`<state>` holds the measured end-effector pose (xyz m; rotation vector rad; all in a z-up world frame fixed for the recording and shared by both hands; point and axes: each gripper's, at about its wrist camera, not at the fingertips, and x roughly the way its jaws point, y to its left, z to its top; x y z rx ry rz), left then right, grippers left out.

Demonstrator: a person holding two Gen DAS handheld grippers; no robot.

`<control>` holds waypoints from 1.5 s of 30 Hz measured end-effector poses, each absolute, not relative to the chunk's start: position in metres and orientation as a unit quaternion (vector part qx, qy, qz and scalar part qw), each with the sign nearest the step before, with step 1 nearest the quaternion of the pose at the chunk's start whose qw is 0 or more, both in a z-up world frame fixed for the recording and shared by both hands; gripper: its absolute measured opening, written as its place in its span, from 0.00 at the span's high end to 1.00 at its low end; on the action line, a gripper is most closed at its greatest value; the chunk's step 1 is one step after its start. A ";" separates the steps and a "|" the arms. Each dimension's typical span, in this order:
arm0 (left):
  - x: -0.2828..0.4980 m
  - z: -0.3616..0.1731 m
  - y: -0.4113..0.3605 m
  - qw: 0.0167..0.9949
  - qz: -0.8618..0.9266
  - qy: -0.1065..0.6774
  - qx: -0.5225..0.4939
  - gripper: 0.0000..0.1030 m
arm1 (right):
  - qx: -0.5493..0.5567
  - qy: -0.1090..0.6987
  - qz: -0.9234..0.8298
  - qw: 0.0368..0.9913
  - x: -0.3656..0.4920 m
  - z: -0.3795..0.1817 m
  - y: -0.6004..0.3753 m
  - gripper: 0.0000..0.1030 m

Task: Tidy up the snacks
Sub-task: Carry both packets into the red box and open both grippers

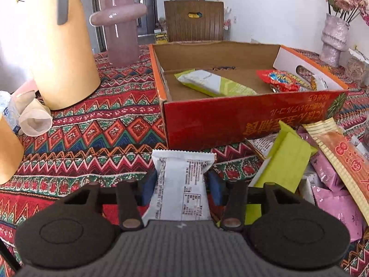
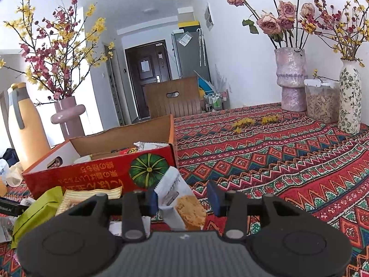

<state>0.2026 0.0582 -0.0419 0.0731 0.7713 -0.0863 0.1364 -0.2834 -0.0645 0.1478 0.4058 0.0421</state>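
Note:
My left gripper (image 1: 182,188) is shut on a white snack packet (image 1: 182,180) with printed text, its blue pads (image 1: 149,187) pressing both sides just above the patterned cloth. Straight ahead stands the red cardboard box (image 1: 242,120), holding a green-and-white bar (image 1: 214,83) and red snack packs (image 1: 280,80). A heap of loose snacks lies to its right, topped by a green packet (image 1: 288,159) and a long orange-and-cream bar (image 1: 346,159). My right gripper (image 2: 184,199) is shut on a tilted white packet with a biscuit picture (image 2: 182,203), right of the box (image 2: 92,177).
A tall orange jug (image 1: 60,53) and a pink vase (image 1: 121,27) stand left of the box, with crumpled paper cups (image 1: 34,120) nearby. Two vases (image 2: 290,78) and a lidded jar (image 2: 321,101) line the far right of the table. A wooden chair (image 2: 173,99) sits behind.

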 end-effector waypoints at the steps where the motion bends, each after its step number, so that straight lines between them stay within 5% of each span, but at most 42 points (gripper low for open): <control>1: 0.200 -0.040 0.059 0.927 -0.041 0.371 0.033 0.54 | 0.073 0.202 0.021 0.976 0.136 -0.065 -0.283 0.62; 3: 0.194 -0.034 0.059 0.932 -0.037 0.359 0.030 0.54 | 0.074 0.205 0.022 0.976 0.137 -0.065 -0.283 0.67; 5: 0.189 -0.028 0.059 0.936 -0.036 0.348 0.029 0.54 | 0.078 0.211 0.023 0.974 0.140 -0.066 -0.284 0.86; 11: 0.176 -0.012 0.057 0.947 -0.035 0.318 0.019 0.57 | 0.087 0.200 0.022 0.976 0.136 -0.065 -0.287 0.98; 45: 0.226 0.050 0.015 0.977 -0.002 0.208 -0.038 0.61 | 0.040 0.105 0.110 0.987 0.199 0.026 -0.214 0.98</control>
